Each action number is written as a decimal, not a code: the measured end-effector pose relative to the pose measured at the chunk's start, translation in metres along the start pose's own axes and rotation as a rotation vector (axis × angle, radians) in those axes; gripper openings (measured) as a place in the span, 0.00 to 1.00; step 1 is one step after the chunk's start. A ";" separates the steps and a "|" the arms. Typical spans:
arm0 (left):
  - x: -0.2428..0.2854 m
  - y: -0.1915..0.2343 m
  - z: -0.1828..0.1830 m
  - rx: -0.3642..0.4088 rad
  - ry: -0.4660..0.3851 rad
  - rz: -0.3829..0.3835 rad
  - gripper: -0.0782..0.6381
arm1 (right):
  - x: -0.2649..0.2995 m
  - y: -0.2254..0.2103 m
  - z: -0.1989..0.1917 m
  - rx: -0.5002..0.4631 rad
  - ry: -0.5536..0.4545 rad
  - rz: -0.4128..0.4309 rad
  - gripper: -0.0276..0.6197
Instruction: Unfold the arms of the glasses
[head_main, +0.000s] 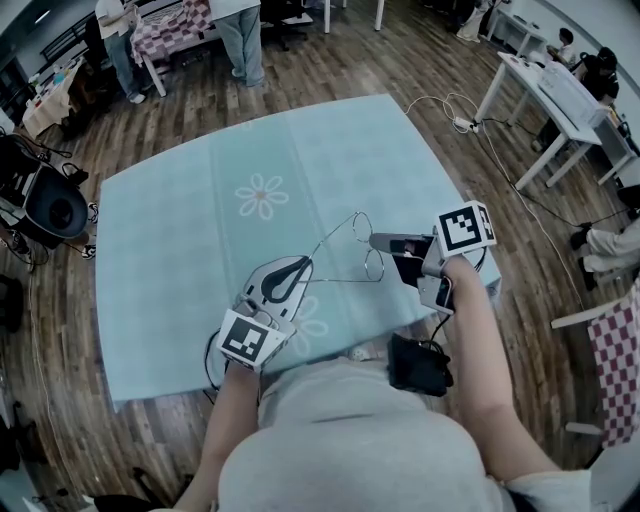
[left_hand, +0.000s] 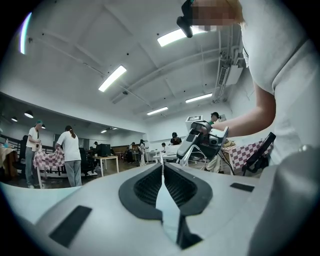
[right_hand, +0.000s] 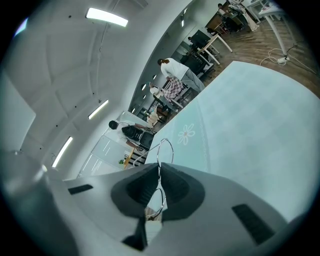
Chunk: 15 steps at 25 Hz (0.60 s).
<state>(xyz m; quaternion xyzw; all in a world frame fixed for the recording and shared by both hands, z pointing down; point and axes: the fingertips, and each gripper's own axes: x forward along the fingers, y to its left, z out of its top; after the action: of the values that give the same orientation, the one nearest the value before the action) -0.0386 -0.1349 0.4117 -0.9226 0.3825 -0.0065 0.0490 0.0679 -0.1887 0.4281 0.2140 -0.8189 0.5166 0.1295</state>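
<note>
Thin wire-framed glasses (head_main: 373, 265) hang in the air between my two grippers, over the front part of the pale blue tablecloth (head_main: 200, 230). My right gripper (head_main: 373, 241) is shut on the frame between the two round lenses. In the right gripper view one lens rim (right_hand: 165, 151) sticks out past its jaws (right_hand: 160, 172). One arm of the glasses runs left and down to my left gripper (head_main: 303, 270), which is shut on its end. The left gripper view shows its pads (left_hand: 162, 167) nearly touching, with the right gripper (left_hand: 200, 140) straight ahead.
The tablecloth has a flower print (head_main: 262, 195). A black device (head_main: 420, 365) sits at the table's near edge by the person's body. White desks (head_main: 550, 100) and a floor cable (head_main: 465, 125) lie to the right. People (head_main: 240, 40) stand at the back and a black chair (head_main: 55, 205) is at the left.
</note>
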 end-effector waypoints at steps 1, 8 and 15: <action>0.000 -0.001 0.000 0.002 0.001 -0.002 0.14 | -0.001 -0.001 0.000 -0.006 0.004 0.001 0.07; 0.000 0.006 0.000 0.011 0.004 0.011 0.14 | -0.004 -0.002 -0.004 -0.047 0.041 0.017 0.07; -0.007 0.016 0.000 -0.005 0.004 0.041 0.14 | 0.000 0.007 -0.017 -0.066 0.053 0.069 0.07</action>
<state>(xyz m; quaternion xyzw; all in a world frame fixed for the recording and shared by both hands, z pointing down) -0.0548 -0.1408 0.4103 -0.9147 0.4015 -0.0064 0.0461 0.0646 -0.1705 0.4302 0.1672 -0.8386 0.4990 0.1403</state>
